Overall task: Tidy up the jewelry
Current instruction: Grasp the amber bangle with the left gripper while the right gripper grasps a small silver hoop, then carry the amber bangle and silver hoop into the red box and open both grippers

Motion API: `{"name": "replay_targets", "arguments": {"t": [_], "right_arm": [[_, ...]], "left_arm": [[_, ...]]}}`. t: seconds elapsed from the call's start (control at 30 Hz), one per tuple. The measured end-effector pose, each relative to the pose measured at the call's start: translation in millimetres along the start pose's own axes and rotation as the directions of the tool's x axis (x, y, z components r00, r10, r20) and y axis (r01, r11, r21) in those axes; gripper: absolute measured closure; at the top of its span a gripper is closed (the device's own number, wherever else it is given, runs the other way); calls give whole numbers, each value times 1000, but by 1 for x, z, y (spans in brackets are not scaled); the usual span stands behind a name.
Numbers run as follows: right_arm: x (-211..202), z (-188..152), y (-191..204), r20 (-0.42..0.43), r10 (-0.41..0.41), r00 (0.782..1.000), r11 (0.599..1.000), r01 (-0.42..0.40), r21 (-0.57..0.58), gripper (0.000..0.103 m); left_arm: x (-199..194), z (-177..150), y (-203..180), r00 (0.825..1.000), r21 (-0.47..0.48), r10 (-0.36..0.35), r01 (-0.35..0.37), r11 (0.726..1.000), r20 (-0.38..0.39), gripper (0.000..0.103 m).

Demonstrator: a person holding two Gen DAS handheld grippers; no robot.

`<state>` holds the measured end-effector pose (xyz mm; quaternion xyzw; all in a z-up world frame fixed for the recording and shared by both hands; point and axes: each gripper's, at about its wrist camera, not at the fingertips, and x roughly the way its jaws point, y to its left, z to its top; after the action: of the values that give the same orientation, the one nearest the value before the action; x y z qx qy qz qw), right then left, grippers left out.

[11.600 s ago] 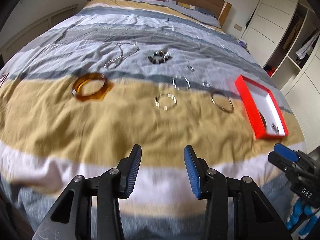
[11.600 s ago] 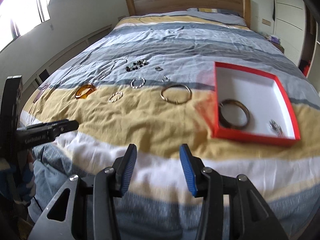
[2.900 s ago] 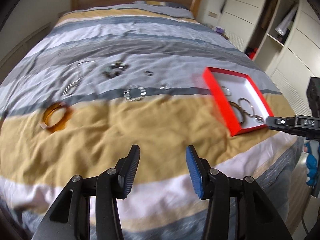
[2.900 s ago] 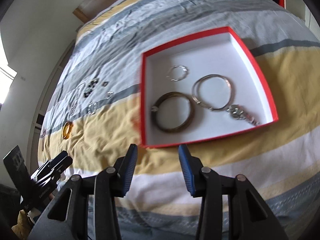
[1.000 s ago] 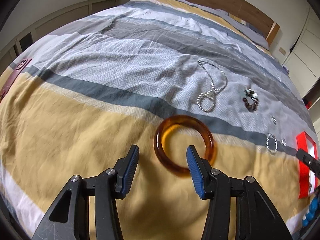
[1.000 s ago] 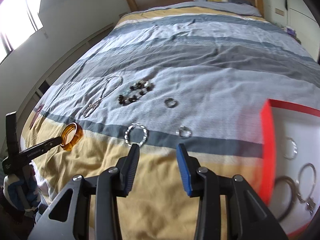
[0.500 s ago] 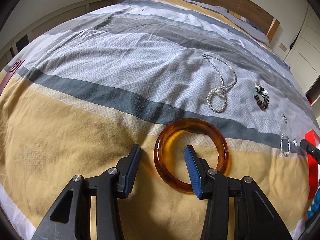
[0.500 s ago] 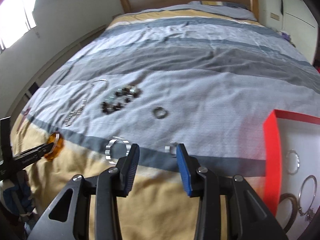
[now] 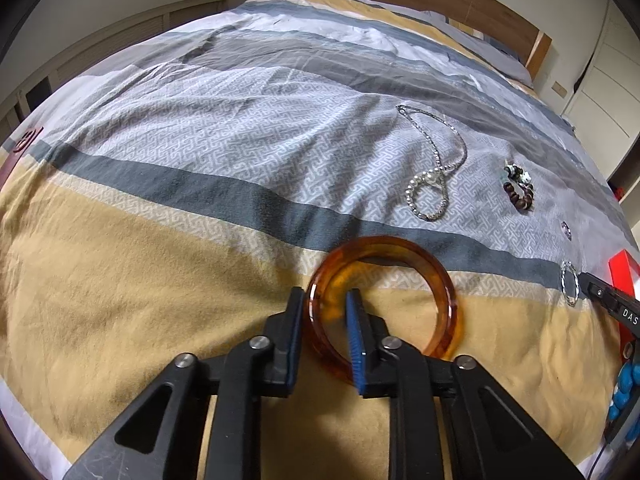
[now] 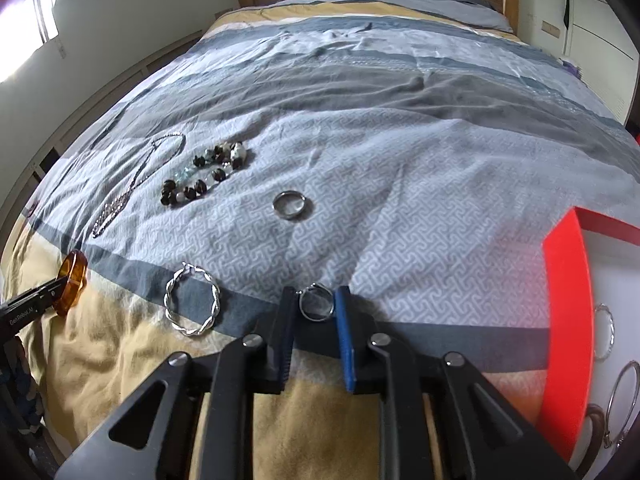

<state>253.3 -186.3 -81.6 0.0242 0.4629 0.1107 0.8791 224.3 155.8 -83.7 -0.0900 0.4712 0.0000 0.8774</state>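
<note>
Bedroom, striped duvet point(image 9: 168, 288) as the work surface, soft and creased. We have both grippers down on jewelry at once.

Left gripper point(image 9: 325, 320): jaws closing across the near rim of the amber bangle point(image 9: 436, 276), one pad outside, one inside the ring, both on the band. Bangle sits on the yellow stripe and looks rigid, smooth and glossy, so we judge it light but slippery; pinching across the band is the right hold.

Right gripper point(image 10: 314, 322): jaws closing with a small silver ring point(image 10: 317, 302) between them on the dark grey stripe; whether the pads are touching it yet we cannot tell. Ring is tiny, hard and thin, likely to sink into the fabric or pop out sideways, so we'd take it across its width, low against the duvet.

Left out on the bed: twisted hoop point(image 10: 193, 307), second ring point(image 10: 291, 205), bead bracelet point(image 10: 202, 178), chain point(image 9: 434, 168). Beads and chain are limp; grab a bunched part.

Red box point(image 10: 566, 312) at right edge, white inside, partly cut off. We see a thin hoop point(image 10: 605, 330), a plain ring point(image 10: 622, 394) and a dark bangle point(image 10: 596, 436) in it.
</note>
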Motion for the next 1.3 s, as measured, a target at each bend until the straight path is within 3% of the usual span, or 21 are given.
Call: {"name": "replay_targets", "arguments": {"t": [0.07,0.37,0.73,1.07,1.3], "right_arm": [[-1,0,-2,-1,9,1000,1000,-9,9,85],[-26,-6,3,21,33,999,999,-33,0,85],[-94,-22,9,95,52,994,999,-52,-2,85],[-162,-56,-16,162,24,986,998,-33,52,85],[-204,-84,-46,209,-13,978,995,-9,102,85]], "left_arm": [[-1,0,-1,1000,5,-2,2,1000,-2,91],[-21,-6,-7,999,13,32,-32,999,14,92],[-65,-17,-17,998,38,43,-45,998,50,93],[-111,-32,-40,994,90,42,-52,995,102,93],[-138,-43,-76,992,147,2,-21,989,129,93]]}}
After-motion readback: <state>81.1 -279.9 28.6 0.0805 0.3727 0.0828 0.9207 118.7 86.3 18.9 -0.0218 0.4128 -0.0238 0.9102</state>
